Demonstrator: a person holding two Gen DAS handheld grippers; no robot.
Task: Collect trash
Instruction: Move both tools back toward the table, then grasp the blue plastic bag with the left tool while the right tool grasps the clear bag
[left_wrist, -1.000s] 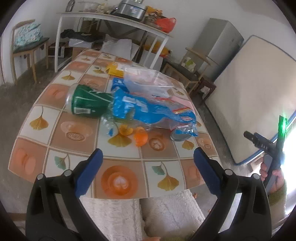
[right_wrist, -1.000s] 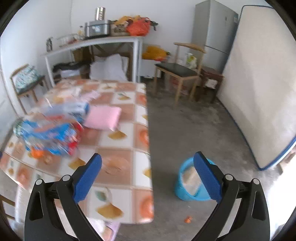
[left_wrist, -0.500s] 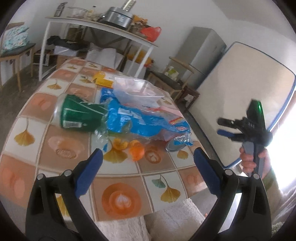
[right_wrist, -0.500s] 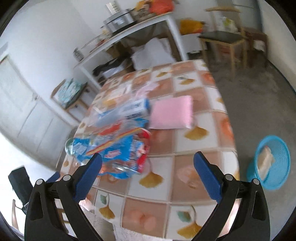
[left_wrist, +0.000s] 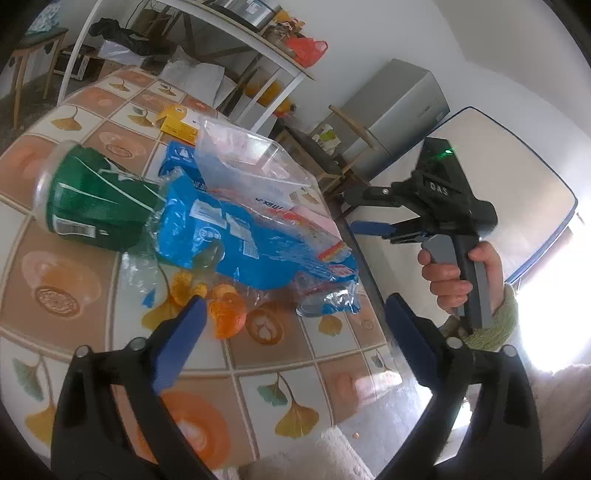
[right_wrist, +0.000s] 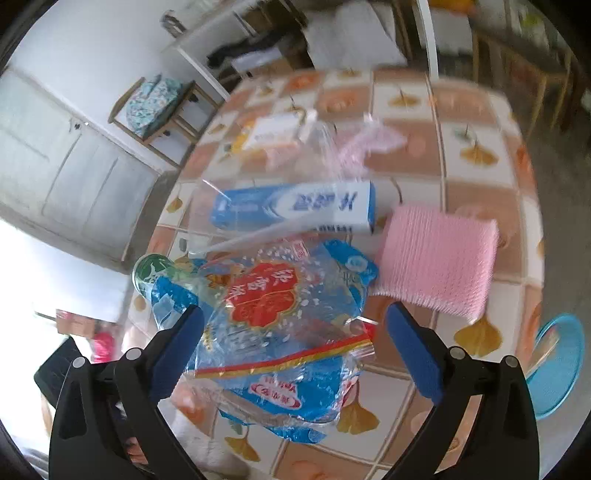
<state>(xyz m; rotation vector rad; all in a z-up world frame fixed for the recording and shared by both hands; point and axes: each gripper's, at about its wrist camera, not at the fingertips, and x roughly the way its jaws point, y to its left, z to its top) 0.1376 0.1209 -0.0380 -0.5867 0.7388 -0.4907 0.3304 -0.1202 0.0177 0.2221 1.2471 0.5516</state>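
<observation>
A heap of trash lies on the tiled table (left_wrist: 62, 295): a green cup (left_wrist: 96, 206) on its side, a crumpled blue plastic bag (left_wrist: 251, 243), a clear plastic tub (left_wrist: 247, 158) and an orange scrap (left_wrist: 227, 315). My left gripper (left_wrist: 295, 343) is open just short of the orange scrap, holding nothing. My right gripper (left_wrist: 356, 210), held by a hand (left_wrist: 454, 277), points at the heap from the right. In the right wrist view the right gripper (right_wrist: 295, 350) is open over the blue and red bag (right_wrist: 280, 332), with the green cup (right_wrist: 151, 269) behind.
A blue and white carton (right_wrist: 295, 206), a pink bristled pad (right_wrist: 439, 266) and a yellow box (left_wrist: 177, 122) also lie on the table (right_wrist: 480, 122). A blue basket (right_wrist: 557, 362) stands on the floor to the right. Chairs, a shelf table and a fridge line the walls.
The right gripper swung from facing the floor and basket round to the table, closing in over the blue bag. The left gripper moved nearer the heap. Both stayed open.
</observation>
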